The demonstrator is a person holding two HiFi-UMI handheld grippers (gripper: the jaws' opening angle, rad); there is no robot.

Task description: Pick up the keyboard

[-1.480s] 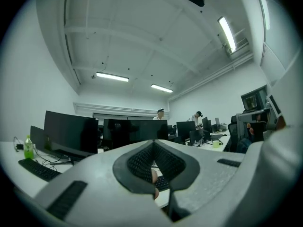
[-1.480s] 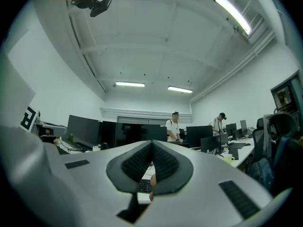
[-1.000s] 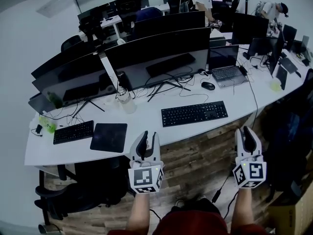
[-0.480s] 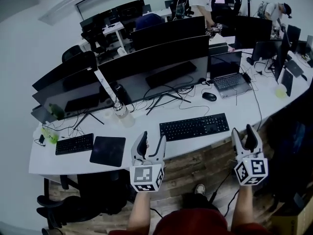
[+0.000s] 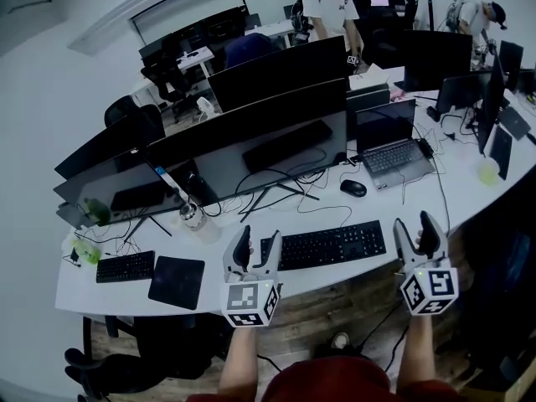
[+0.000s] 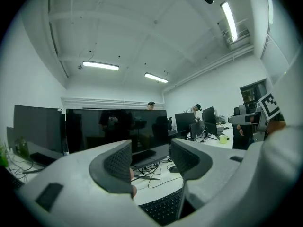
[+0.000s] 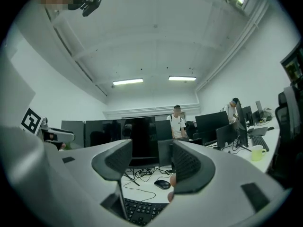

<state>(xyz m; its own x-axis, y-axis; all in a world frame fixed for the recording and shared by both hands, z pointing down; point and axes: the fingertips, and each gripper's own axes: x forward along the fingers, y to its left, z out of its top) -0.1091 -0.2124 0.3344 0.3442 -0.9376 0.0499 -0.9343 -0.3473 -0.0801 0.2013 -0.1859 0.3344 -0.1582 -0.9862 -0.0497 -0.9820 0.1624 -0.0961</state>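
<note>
A black keyboard lies near the front edge of the white desk. My left gripper is at the keyboard's left end and stands open, with nothing between its pads. My right gripper is just off the keyboard's right end; its jaws are opening and hold nothing. In the left gripper view the keyboard shows low between the left gripper's jaws. The right gripper view has the keyboard below my right gripper. Both grippers point level toward the monitors.
Dark monitors line the desk behind the keyboard, with cables under them. A mouse and a laptop sit behind right. A smaller keyboard, a black pad and a bottle are left. People stand far back.
Both grippers have moved forward to the desk's front edge and their jaws have spread apart. They now flank the keyboard's two ends.
</note>
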